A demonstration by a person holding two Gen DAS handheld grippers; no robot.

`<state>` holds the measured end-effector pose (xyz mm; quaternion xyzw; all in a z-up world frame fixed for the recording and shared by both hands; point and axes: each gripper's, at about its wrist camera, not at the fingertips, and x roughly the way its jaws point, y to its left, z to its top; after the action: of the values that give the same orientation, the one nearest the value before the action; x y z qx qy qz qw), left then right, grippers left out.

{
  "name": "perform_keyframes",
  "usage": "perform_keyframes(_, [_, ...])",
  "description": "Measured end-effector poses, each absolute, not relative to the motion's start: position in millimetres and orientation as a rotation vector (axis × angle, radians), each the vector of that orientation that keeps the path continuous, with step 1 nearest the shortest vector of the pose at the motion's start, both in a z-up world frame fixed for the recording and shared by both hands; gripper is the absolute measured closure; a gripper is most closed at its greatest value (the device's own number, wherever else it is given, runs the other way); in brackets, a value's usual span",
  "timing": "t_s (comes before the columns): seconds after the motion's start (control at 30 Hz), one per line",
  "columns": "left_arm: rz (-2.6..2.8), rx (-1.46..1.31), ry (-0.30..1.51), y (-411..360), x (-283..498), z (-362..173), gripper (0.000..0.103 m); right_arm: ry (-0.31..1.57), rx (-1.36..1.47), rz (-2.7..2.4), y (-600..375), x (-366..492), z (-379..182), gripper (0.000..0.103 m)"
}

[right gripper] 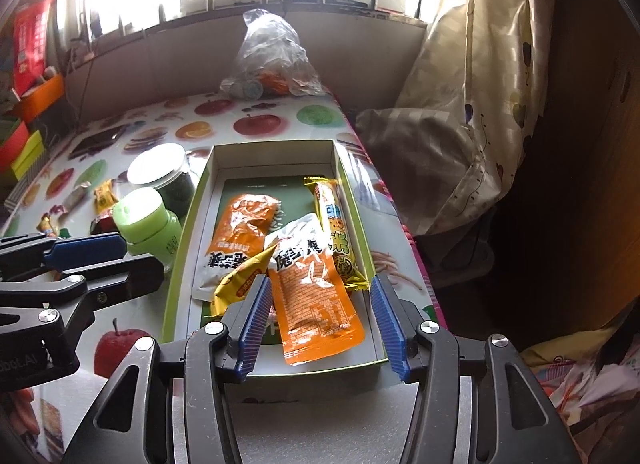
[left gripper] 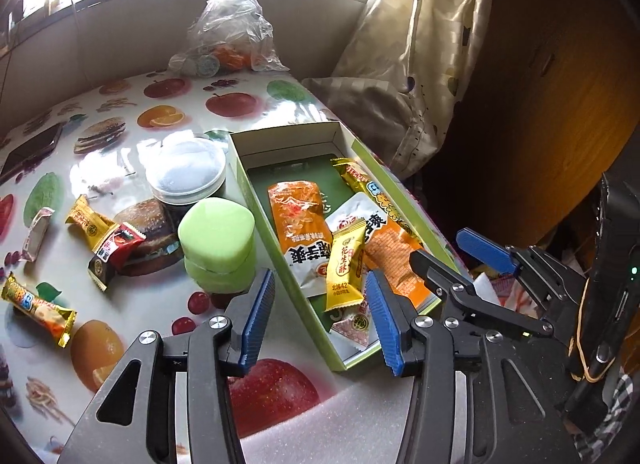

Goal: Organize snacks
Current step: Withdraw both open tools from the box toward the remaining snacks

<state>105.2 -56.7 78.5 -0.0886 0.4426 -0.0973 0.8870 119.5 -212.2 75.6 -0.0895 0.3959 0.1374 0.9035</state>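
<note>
Left gripper [left gripper: 320, 316]: jaws apart, nothing between the pads, hanging over the near left corner of the green box [left gripper: 256, 199]. Right gripper [right gripper: 322, 322]: jaws wide, empty, over the near end of the same box, straddling the lower end of an orange pouch [right gripper: 316, 304] without touching it.

Just ahead of the left gripper, inside the box: small yellow peanut candy pack [left gripper: 345, 264] lying on top of a second orange pouch [left gripper: 298, 219] and the white-topped one. Far right in the box: long yellow bar [right gripper: 336, 232] along the right wall.

Left of the left gripper, outside the box: green lidded jar [left gripper: 218, 248] touching the box wall, and behind it a clear-lidded jar [left gripper: 186, 173].

Further left, loose on the fruit-print table [left gripper: 168, 304]: yellow candy [left gripper: 86, 219], red-and-dark pack [left gripper: 114, 254], pink-white wrapper [left gripper: 36, 234], gold bar [left gripper: 38, 310].

Far end of the table: clear plastic bag [left gripper: 228, 31] by the wall, dark phone [left gripper: 32, 149] far left.
</note>
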Motion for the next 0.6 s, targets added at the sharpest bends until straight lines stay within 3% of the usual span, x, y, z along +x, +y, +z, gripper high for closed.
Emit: perform_keyframes(0.6, [-0.053, -0.184, 0.854, -9, 70, 91, 0.054, 0.752, -0.143, 0.402, -174, 96, 99, 0.052])
